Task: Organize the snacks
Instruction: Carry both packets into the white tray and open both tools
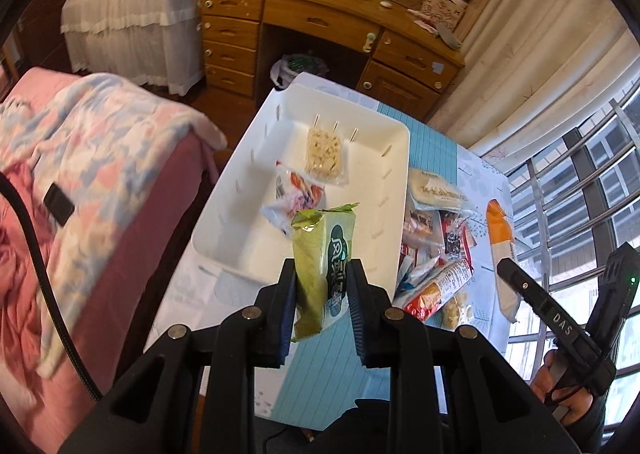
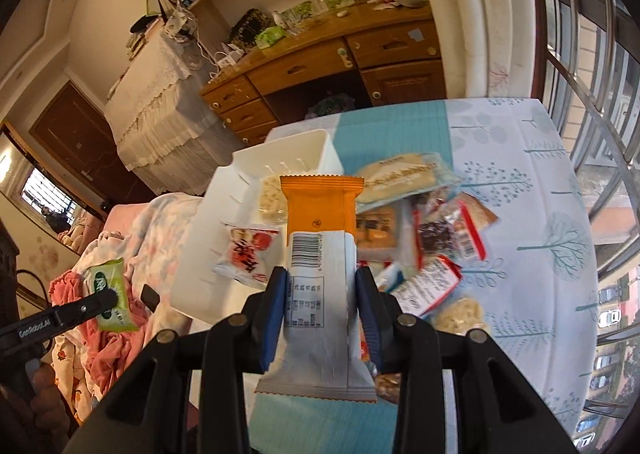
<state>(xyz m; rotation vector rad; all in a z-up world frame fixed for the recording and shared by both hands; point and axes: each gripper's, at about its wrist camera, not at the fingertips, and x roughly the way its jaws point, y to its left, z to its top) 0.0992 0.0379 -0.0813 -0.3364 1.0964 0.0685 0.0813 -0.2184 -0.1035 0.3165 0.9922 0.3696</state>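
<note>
Left gripper [image 1: 321,274], black plastic with blue ribbed pads, jaws closed on a glossy green foil snack packet [image 1: 322,270] with crimped top and a dark teal patch bearing white Chinese characters; packet held upright in the air above the near edge of the white rectangular plastic bin [image 1: 224,221]. Bin is smooth, rounded corners, short slits along the walls. Inside it: a clear-wrapped pale puffed-rice square [image 1: 324,151] and a crinkly white-and-red printed sachet [image 1: 294,193].

Right gripper [image 2: 320,300], same build, jaws clamped on a long flat pillow-pack bar, orange at the top and white below [image 2: 320,254], zigzag-cut ends, back seam facing the camera with a barcode and small print too fine to read. Held over the table, just right of the bin.

Loose pile of plastic snack wrappers [image 2: 424,238] lies right of the bin on the blue-and-white tree-print tablecloth [image 2: 520,181]. Gripper bodies read "DAS" and "GenRobot.AI".
</note>
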